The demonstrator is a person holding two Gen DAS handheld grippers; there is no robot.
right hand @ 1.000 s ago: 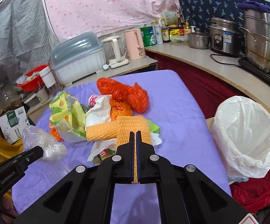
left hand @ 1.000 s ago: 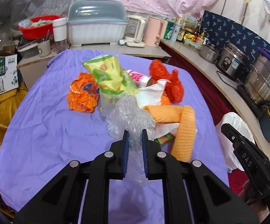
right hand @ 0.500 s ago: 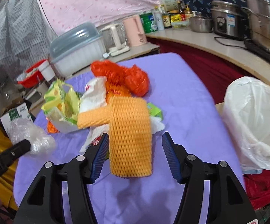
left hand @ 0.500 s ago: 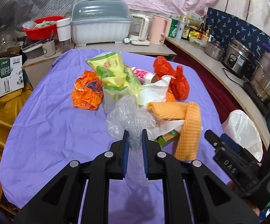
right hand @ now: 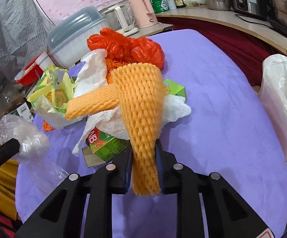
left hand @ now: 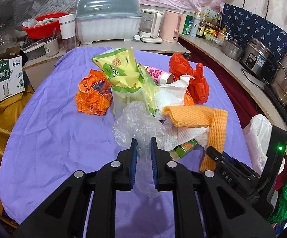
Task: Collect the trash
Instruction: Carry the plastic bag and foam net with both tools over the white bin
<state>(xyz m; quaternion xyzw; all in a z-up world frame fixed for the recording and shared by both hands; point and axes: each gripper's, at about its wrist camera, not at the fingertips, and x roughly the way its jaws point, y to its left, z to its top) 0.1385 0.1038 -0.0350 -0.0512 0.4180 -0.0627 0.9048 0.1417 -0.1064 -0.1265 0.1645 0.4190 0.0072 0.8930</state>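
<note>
Here the long orange foam fruit net (right hand: 141, 107) runs down from the trash pile on the purple tablecloth (right hand: 213, 99) and passes between the right gripper (right hand: 144, 154), whose jaws are closing against it. The left gripper (left hand: 143, 148), angled downward, is clenched on a crumpled clear plastic bag (left hand: 137, 125) just short of the pile.

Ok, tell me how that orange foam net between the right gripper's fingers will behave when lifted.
The orange foam net probably flops: it already bends over the white paper towel. It looks light, being open mesh. The closing right gripper may squash it, so it could slip.
</note>
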